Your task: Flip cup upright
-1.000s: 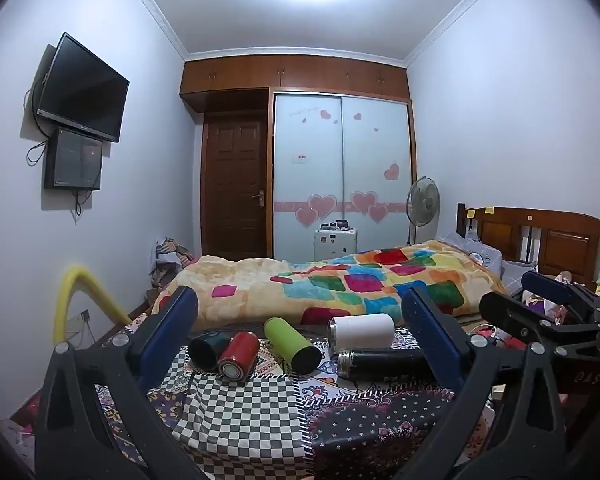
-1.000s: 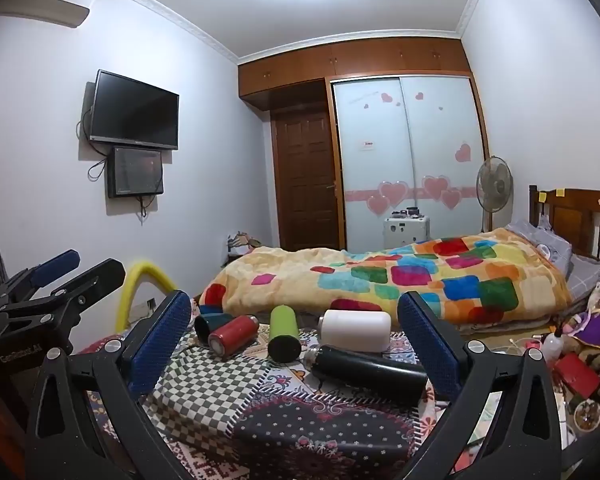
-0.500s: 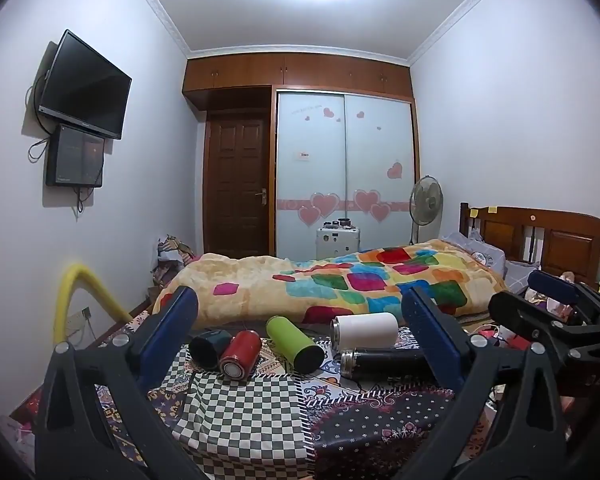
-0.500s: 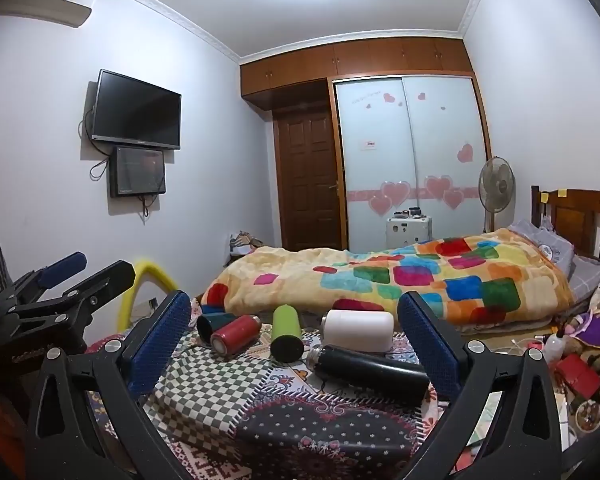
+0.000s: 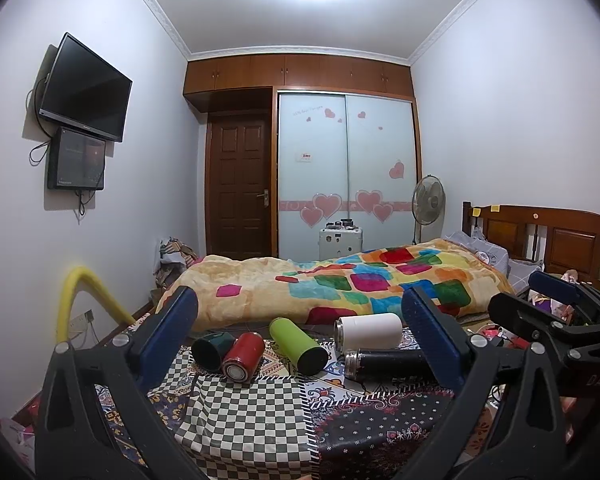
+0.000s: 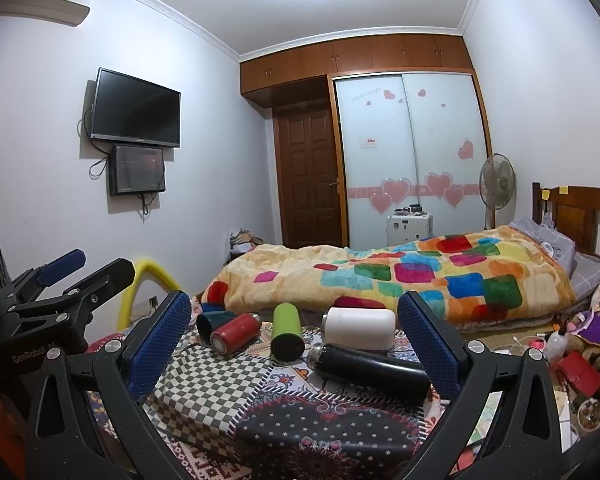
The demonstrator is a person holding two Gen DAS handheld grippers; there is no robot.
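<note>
Several cups lie on their sides on a patchwork cloth: a dark teal cup, a red cup, a green cup, a white cup and a black flask. The right wrist view shows them too: teal, red, green, white, black. My left gripper is open and empty, short of the cups. My right gripper is open and empty, also short of them.
A bed with a colourful blanket lies behind the cups. A yellow foam tube stands at the left wall. Clutter covers the floor at the right. The other gripper shows at each view's edge, the right one and the left one.
Both grippers have drifted slightly, the view shifting a little upward and closer. The cups have not moved and both grippers stay open.
</note>
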